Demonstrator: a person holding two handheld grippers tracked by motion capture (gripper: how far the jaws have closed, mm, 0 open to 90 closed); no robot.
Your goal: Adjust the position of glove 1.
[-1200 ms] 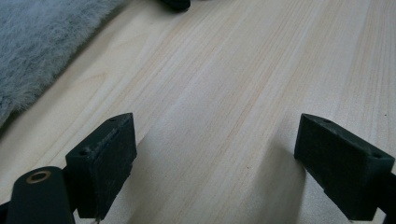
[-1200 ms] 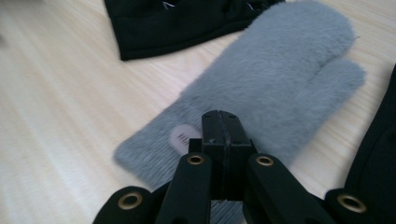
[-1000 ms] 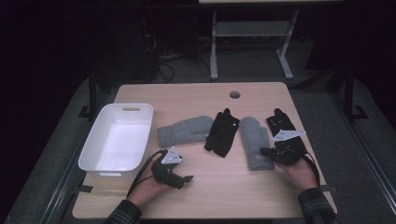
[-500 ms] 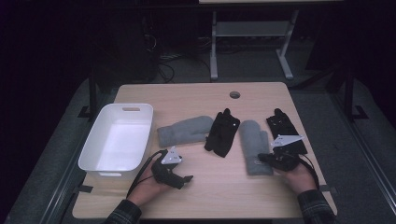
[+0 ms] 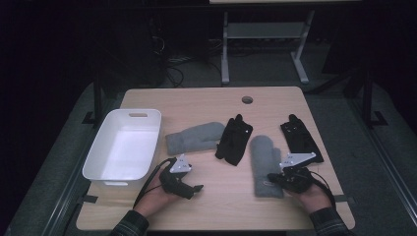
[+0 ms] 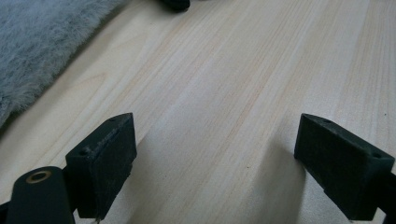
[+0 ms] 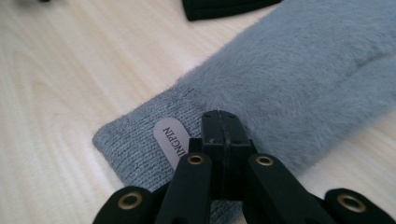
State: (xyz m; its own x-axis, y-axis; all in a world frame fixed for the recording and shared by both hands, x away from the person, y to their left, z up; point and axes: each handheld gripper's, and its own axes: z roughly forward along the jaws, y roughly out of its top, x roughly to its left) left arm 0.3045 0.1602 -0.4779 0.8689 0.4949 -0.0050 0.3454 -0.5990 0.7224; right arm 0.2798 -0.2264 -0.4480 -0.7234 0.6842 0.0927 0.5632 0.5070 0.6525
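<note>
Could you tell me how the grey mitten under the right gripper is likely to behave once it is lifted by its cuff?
The grey mitten looks soft and fluffy, so it will probably droop limply from the ribbed cuff where the right gripper sits with jaws closed. It likely weighs little. The fuzzy pile should resist slipping.

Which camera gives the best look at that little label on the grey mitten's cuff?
The right gripper view: the label sits close up beside the shut hand-held gripper, its lettering partly legible. The high view shows the mitten whole, its label a speck. The left gripper view catches grey fur at its edge.
</note>
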